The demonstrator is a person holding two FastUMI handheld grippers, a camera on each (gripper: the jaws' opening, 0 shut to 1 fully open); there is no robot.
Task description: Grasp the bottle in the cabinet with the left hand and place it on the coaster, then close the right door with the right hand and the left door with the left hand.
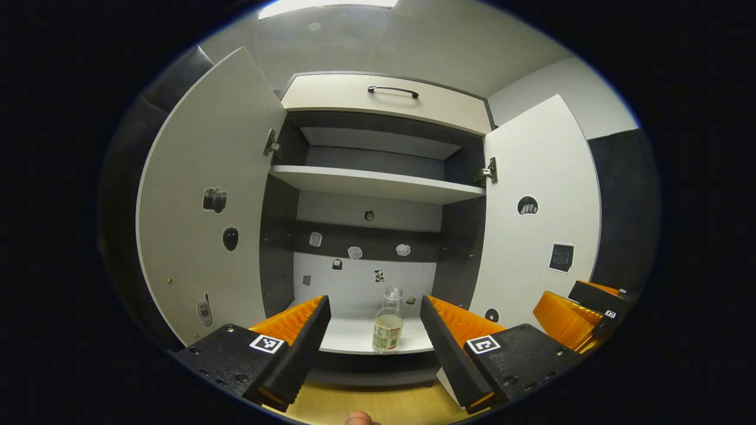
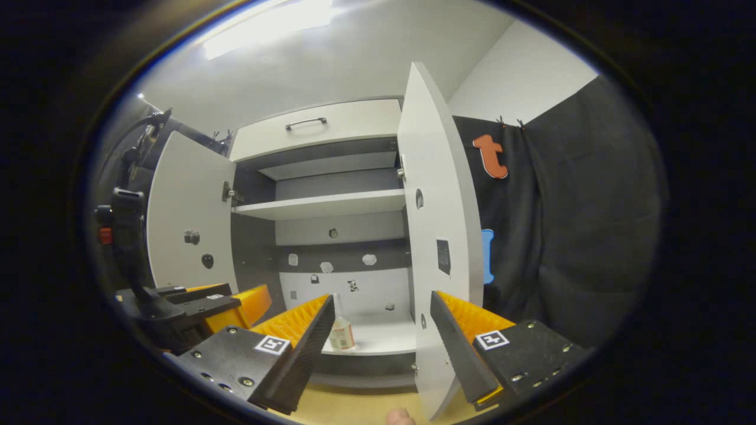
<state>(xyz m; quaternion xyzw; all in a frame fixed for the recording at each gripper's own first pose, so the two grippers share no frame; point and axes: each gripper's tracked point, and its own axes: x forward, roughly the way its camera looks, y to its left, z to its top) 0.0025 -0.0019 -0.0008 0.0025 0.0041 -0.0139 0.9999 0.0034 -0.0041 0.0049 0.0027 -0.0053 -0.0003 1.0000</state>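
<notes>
Nearest in the left gripper view, the left gripper [image 1: 374,339] has its fingers spread wide apart with nothing between them, lined up so the bottle [image 1: 388,321] sits centred in the gap beyond; that framing suggests an approach for the grasp, not yet made. In the right gripper view, the right gripper [image 2: 378,348] also has its fingers apart and empty, held close to the edge of the right door [image 2: 440,236], probably ready for its closing push. Below both runs a strip of wooden bench [image 1: 378,404]. Farther in, the bottle stands on the cabinet's bottom shelf [image 1: 354,336], near the front edge, long axis vertical, neck and mouth pointing up, label low on its body. The left door [image 1: 207,200] swings fully open, leaving the way in free.
</notes>
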